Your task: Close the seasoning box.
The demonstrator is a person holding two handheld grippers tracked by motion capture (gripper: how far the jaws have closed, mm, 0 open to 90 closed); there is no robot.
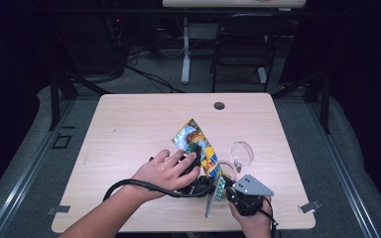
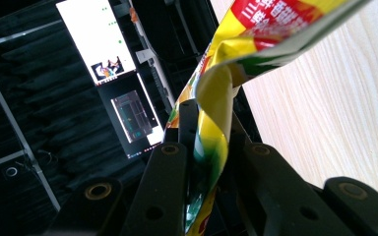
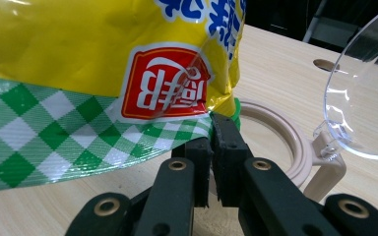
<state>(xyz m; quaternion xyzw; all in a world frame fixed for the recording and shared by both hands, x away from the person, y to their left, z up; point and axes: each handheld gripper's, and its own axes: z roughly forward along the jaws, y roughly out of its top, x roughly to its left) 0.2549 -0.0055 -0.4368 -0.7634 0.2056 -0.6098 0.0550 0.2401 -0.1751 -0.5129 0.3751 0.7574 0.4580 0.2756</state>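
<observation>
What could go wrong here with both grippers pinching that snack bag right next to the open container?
1. The left gripper and right gripper each clamp an edge of the yellow snack bag; pulling apart could burst it suddenly and scatter the contents over the table.
2. The container with its clear hinged lid stands open just beside the bag; a jerk might knock it.
3. Both grips are on thin edges and may slip.

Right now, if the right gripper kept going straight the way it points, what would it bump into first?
The right gripper is already shut on the yellow snack bag. Beyond that, probably the beige ring and its clear lid, though depth is uncertain.
</observation>
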